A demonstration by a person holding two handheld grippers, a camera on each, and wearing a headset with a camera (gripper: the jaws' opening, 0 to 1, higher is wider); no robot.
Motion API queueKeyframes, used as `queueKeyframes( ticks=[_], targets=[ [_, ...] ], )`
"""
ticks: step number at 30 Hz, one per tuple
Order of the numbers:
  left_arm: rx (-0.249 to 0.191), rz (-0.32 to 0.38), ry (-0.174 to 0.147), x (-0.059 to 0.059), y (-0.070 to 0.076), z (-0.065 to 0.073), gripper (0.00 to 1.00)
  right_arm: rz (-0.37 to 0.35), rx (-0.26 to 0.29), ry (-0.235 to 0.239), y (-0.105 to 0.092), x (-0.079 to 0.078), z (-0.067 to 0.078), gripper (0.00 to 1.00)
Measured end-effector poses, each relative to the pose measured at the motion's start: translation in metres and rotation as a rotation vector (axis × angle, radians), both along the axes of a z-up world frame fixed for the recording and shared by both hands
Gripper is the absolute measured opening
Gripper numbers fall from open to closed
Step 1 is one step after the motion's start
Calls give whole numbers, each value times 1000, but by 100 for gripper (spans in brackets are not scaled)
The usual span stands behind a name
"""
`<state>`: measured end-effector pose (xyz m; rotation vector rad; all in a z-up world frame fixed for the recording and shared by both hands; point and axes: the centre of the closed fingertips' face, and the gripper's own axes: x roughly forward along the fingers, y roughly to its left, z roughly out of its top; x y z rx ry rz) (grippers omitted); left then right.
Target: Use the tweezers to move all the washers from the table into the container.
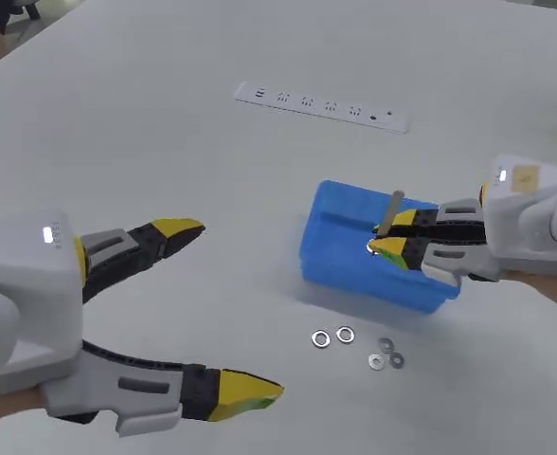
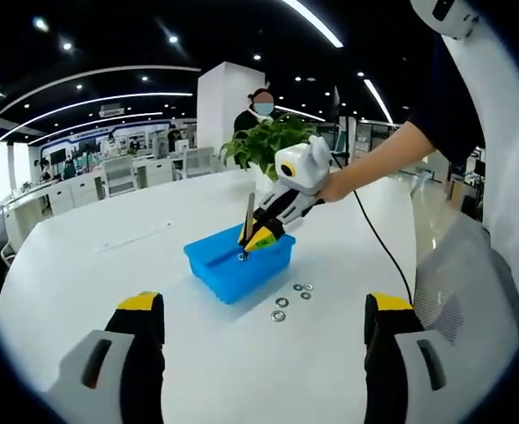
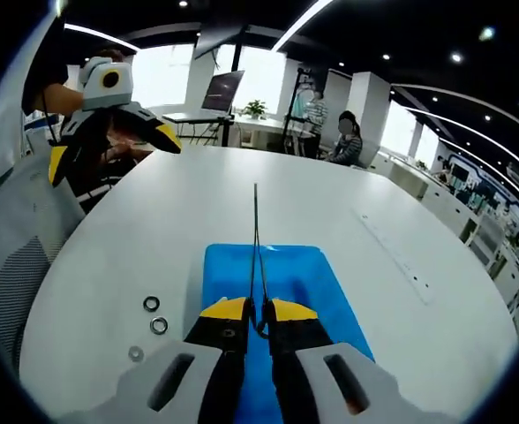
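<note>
Several washers (image 1: 321, 338) lie beside the container (image 1: 354, 277); right fingers (image 1: 413, 219) pinch tweezers (image 1: 390, 210), left fingers (image 1: 174, 227) gape.

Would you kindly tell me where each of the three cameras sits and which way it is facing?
Head view: on the headset, looking forward and down at the table, container and washers; left gripper open, right gripper shut on the tweezers.
Left gripper view: on the left gripper, between its spread jaws, facing the container, right gripper and the person's forearm.
Right gripper view: on the right gripper, looking along the tweezers over the container toward the left gripper.
Shared: all three show container and washers.
</note>
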<state>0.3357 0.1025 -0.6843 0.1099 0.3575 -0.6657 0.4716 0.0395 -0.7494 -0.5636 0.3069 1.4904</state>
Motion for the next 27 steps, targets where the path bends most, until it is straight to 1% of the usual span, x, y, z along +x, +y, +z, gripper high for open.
queueKeyframes(
  ticks=[2, 3, 5, 7, 9, 10, 11, 16, 18, 22, 25, 27],
  targets=[
    [6, 3, 9, -1, 2, -2, 100, -5, 1, 14, 0, 1, -4, 9],
    [11, 6, 14, -2, 4, -3, 100, -10, 12, 33, 0, 1, -5, 9],
    [14, 12, 20, -3, 6, -5, 100, -14, 10, 30, 1, 4, -7, 10],
    [12, 17, 27, -4, 8, -6, 100, -23, 24, 43, 2, 4, -6, 10],
    [11, 16, 33, -5, 8, -7, 100, -25, 24, 42, 3, 5, -7, 10],
    [3, 12, 37, -6, 7, -6, 100, -23, 26, 51, 4, 4, -7, 10],
    [-4, 16, 38, -7, 7, -5, 100, -22, 27, 54, 4, 4, -8, 10],
    [1, 29, 41, -8, 11, -5, 100, -13, 19, 61, 5, 2, -13, 10],
    [2, 34, 41, -8, 12, -5, 100, -20, 23, 69, 5, 3, -12, 10],
    [-7, 53, 35, -8, 16, -2, 100, -17, 27, 66, 6, 3, -11, 10],
    [-4, 62, 37, -10, 17, -3, 100, -12, 26, 68, 6, 2, -11, 10],
    [-5, 61, 39, -11, 17, -3, 100, -13, 28, 60, 6, 3, -10, 9]
  ],
)
